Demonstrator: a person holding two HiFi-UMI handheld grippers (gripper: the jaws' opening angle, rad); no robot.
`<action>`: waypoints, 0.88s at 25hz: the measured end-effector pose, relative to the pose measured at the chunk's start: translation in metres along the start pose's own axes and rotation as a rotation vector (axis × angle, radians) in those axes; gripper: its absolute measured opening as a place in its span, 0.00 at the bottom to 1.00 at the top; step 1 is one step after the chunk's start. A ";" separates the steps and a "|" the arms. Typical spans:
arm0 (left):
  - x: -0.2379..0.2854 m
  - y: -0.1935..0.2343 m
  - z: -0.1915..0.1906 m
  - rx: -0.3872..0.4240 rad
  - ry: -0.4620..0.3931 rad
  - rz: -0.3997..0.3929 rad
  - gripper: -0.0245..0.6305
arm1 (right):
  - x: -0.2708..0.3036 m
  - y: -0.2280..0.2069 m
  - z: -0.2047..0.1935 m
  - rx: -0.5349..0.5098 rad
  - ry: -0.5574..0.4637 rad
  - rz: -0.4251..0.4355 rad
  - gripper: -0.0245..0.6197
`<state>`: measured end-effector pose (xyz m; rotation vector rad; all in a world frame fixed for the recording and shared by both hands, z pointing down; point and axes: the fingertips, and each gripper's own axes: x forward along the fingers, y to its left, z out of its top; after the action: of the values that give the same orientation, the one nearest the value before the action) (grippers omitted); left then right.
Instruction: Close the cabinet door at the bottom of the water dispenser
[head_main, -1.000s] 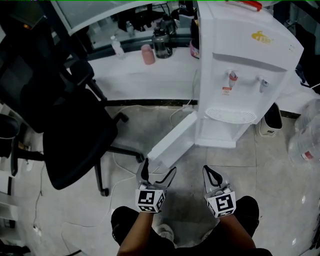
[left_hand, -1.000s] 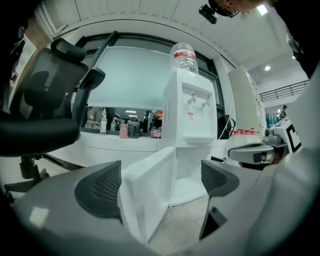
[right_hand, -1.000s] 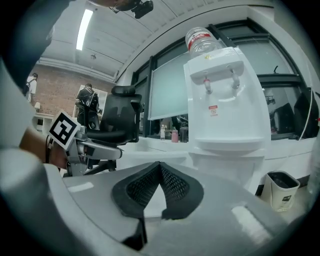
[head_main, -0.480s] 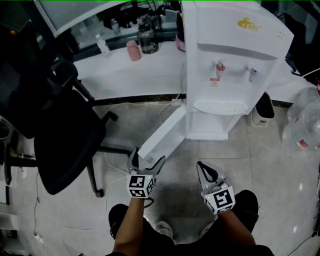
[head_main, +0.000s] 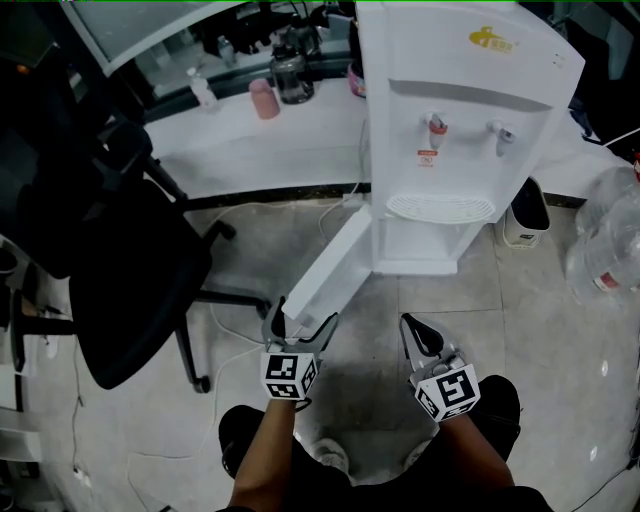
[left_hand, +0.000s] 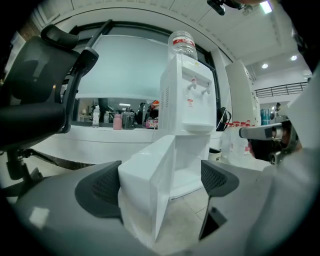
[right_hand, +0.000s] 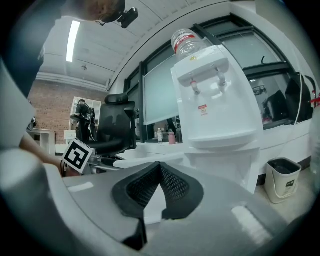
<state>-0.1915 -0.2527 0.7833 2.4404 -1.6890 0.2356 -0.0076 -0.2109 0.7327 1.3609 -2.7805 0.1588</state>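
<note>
The white water dispenser (head_main: 455, 110) stands on the tiled floor against a desk, with a bottle (left_hand: 183, 45) on top. Its bottom cabinet door (head_main: 325, 265) is swung wide open toward me, and the cabinet opening (left_hand: 187, 172) shows behind it. My left gripper (head_main: 303, 318) is open, and the door's free edge (left_hand: 150, 192) stands between its two pads (left_hand: 100, 187). My right gripper (head_main: 410, 325) hangs to the right of the door, apart from it. In the right gripper view its fingertips (right_hand: 159, 167) meet with nothing held, and the dispenser (right_hand: 215, 95) rises ahead.
A black office chair (head_main: 120, 270) stands close on the left of the door. The white desk (head_main: 260, 140) behind carries bottles and a pink cup (head_main: 265, 100). A small bin (head_main: 525, 215) and a large water jug (head_main: 605, 250) sit right of the dispenser. Cables (head_main: 235, 335) lie on the floor.
The head view has shifted, so the dispenser sits further left in frame. Both grippers keep their places by the door's free edge, and the door stays wide open.
</note>
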 end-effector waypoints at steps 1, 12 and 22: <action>-0.002 -0.004 0.000 0.002 -0.007 -0.011 0.82 | 0.001 -0.001 0.001 -0.002 -0.002 -0.002 0.05; -0.017 -0.062 -0.014 0.047 0.011 -0.137 0.75 | -0.005 -0.015 0.003 -0.059 0.002 -0.004 0.04; -0.020 -0.105 -0.017 0.072 -0.004 -0.232 0.74 | -0.012 -0.037 0.001 -0.073 -0.004 -0.028 0.04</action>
<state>-0.1010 -0.1939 0.7911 2.6615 -1.4043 0.2647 0.0290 -0.2241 0.7329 1.3841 -2.7401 0.0528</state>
